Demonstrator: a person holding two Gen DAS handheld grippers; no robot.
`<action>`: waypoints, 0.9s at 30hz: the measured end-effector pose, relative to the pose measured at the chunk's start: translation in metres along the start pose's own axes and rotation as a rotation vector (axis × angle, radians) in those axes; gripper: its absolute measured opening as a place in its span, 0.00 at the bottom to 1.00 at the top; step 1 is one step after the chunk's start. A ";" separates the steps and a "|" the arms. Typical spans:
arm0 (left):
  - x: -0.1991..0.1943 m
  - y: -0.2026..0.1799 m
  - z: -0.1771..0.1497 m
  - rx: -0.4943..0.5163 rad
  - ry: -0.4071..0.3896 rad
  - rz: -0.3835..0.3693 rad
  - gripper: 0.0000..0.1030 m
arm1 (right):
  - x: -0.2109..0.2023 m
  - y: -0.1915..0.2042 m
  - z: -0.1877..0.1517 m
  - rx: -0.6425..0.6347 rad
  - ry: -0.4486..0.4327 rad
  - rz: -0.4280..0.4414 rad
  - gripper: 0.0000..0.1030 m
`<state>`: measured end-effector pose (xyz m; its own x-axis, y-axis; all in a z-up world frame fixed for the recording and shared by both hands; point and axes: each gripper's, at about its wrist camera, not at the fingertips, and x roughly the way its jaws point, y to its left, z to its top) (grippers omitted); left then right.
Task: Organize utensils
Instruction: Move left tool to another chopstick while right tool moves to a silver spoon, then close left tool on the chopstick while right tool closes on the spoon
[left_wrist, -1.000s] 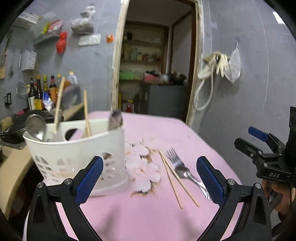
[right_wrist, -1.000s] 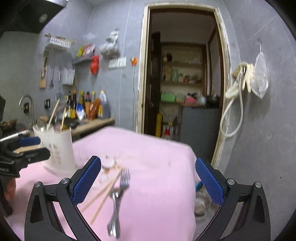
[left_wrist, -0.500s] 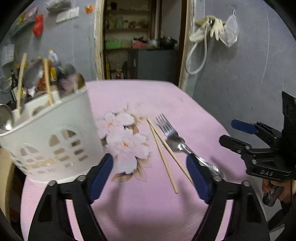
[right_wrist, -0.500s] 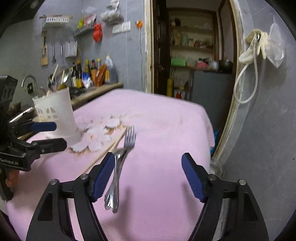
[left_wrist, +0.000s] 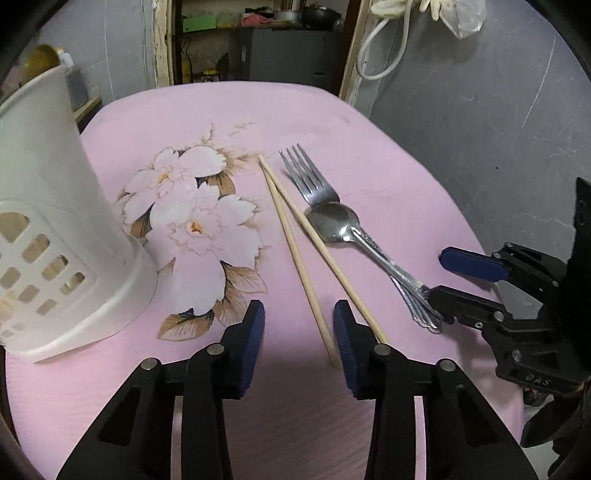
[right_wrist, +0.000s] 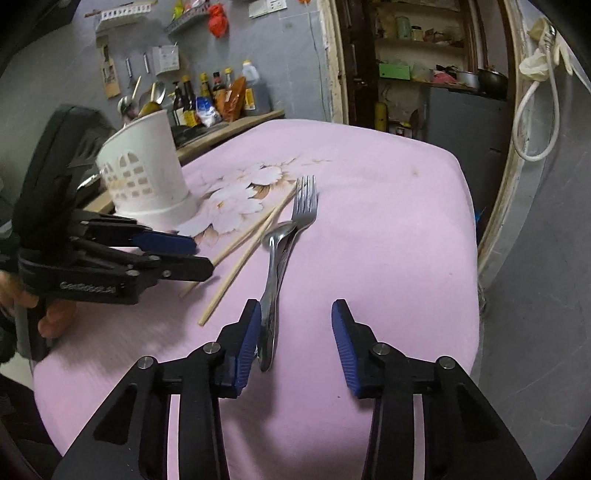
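Holder (left_wrist: 55, 206), white plastic with cut-out windows, stands at the left on the pink floral tablecloth (left_wrist: 229, 110); in the right wrist view utensils rise from its top, and bottles (right_wrist: 207, 99) line the counter behind it. Left gripper (left_wrist: 298, 325), blue-padded, jaws just narrowed yet still apart, hovers over the near ends of the chopsticks (left_wrist: 295, 243): one stick ends in the gap, the other passes behind the right-hand pad; no pad seen pressing. Chopsticks, wooden pair, lie loose and crossing slightly, just right of the flower print. Fork (left_wrist: 308, 177) and spoon (left_wrist: 334, 221), steel, lie stacked just beside them, handles toward the viewer. Right gripper (right_wrist: 295, 328), jaws likewise just drawn in but open, sits low at those handle ends, its left pad just beside the handles, nothing clamped. Doorway (right_wrist: 417, 55) with shelves stands beyond the table.
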<state>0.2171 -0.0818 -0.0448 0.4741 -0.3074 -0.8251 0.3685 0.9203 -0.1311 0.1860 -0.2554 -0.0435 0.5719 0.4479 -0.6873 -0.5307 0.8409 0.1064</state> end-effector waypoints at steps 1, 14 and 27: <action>0.000 -0.001 0.001 0.002 0.000 0.005 0.32 | 0.002 0.002 0.000 -0.008 0.004 0.004 0.34; 0.012 -0.001 0.006 -0.006 0.007 0.056 0.09 | 0.011 0.025 -0.001 -0.150 0.022 -0.079 0.09; -0.011 0.011 -0.012 -0.083 0.014 0.043 0.02 | 0.001 0.007 -0.005 -0.043 -0.018 -0.186 0.08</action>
<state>0.2063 -0.0649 -0.0445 0.4763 -0.2646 -0.8385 0.2801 0.9496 -0.1406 0.1799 -0.2501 -0.0472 0.6734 0.2913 -0.6795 -0.4410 0.8960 -0.0529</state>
